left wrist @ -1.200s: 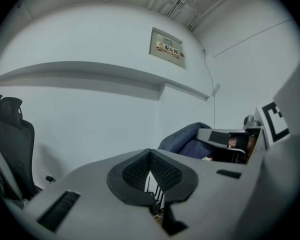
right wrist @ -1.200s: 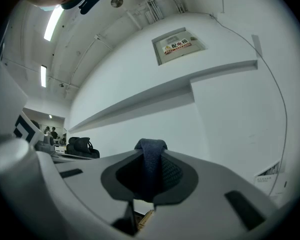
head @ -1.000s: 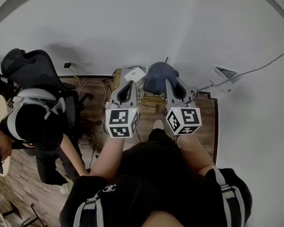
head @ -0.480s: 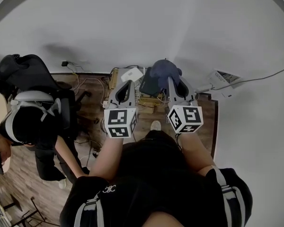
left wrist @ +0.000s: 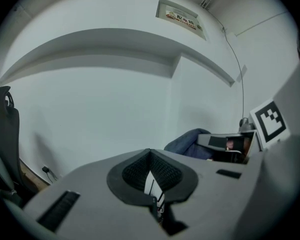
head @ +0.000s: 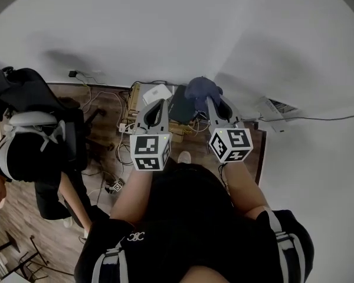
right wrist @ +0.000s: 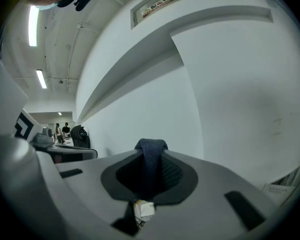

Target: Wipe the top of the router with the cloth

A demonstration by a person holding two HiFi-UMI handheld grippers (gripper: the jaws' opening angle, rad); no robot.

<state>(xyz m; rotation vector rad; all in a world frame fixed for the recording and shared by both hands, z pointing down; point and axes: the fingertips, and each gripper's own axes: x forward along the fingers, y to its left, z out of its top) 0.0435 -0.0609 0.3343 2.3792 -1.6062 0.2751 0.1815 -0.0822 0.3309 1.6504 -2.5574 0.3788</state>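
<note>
My left gripper [head: 160, 106] and right gripper [head: 212, 104] are pale grey tapered shells. Each ends at the near side in a white cube [head: 151, 152] printed with black square markers, and I make out dark ribbed pads [left wrist: 132, 173] lining the jaws. The wearer has black clothes [head: 183, 217] with a small white logo [head: 135, 236], grey-and-white shoulder straps [head: 109, 258] and a pale shoe [head: 184, 157].

**Fig. Clearance and obstructions, head view.**
White wall [head: 165, 28] closed 12 and 3 o'clock. Office chair [head: 32, 93] and bystander [head: 29, 158] blocked 9 o'clock. Cables [head: 115, 146] cluttered 10 o'clock beside the router [head: 156, 93]. Wood floor [head: 15, 217] lay open at 8 o'clock.
</note>
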